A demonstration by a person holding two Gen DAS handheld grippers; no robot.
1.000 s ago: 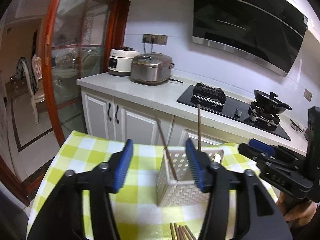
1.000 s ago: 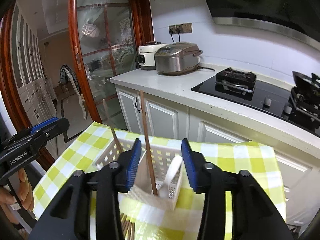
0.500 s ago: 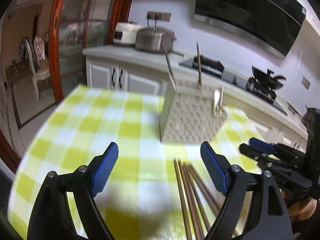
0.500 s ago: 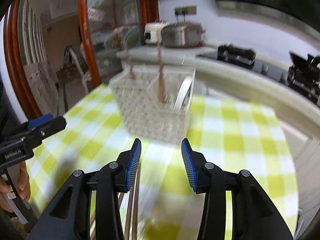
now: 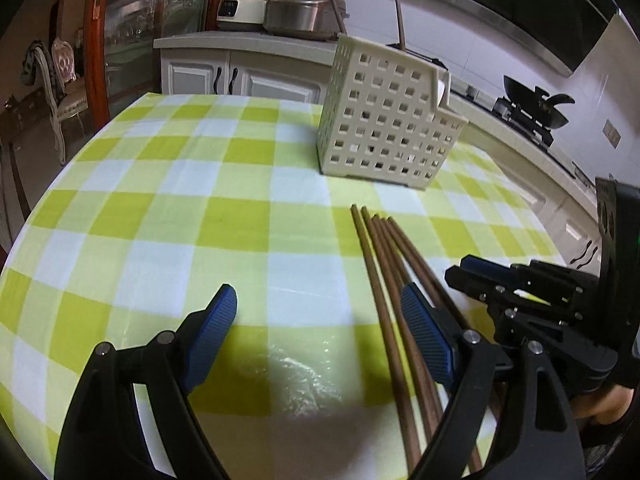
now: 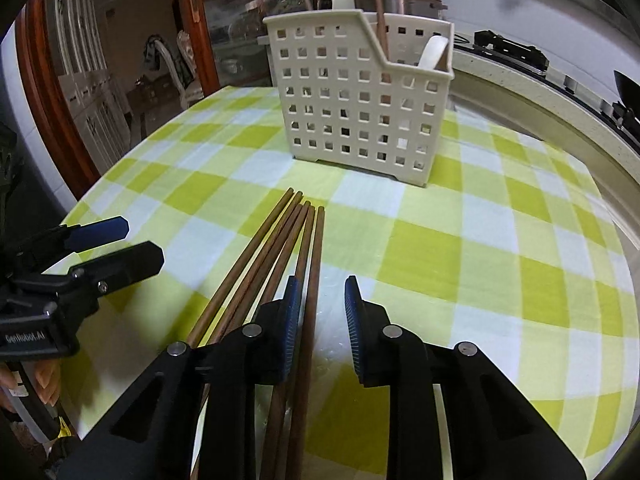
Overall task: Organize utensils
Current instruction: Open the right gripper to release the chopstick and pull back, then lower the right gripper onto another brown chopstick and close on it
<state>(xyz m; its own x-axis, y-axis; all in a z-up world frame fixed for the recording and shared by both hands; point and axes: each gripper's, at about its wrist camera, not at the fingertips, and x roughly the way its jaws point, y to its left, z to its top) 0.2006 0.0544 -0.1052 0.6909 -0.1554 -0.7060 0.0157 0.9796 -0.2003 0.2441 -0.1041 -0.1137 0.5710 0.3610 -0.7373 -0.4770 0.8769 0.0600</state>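
A bundle of brown chopsticks (image 6: 280, 264) lies on the table's green-and-white checked cloth (image 6: 460, 248), tips toward the basket, butts running off the near edge under both grippers. The right gripper (image 6: 320, 312) hangs low over the bundle; its jaws have just been closing and now stand narrowly apart, with the rightmost chopstick lying in the gap between them, while the others pass under or beside the left-hand pad. Whether either pad actually presses on that stick cannot be made out from this angle, though a clear gap shows on the right-hand side. The left gripper (image 5: 316, 332) has its jaws spread wide, holding nothing; bare cloth lies between them, one chopstick runs just inside its right-hand pad and the rest of the bundle passes beneath or beyond that finger. The two grippers sit close together, side by side over the near edge, the right one's black frame just beyond the left's finger. Further in, toward the far side of the table, stands a white perforated basket (image 6: 360, 100), upright, well apart from the chopstick tips, with open cloth between. Two chopsticks already stand in it, tilted, and a white spoon (image 6: 434, 50) leans in its lower corner compartment. Behind the table runs a kitchen counter (image 5: 240, 42) bearing two rice cookers (image 5: 300, 12).
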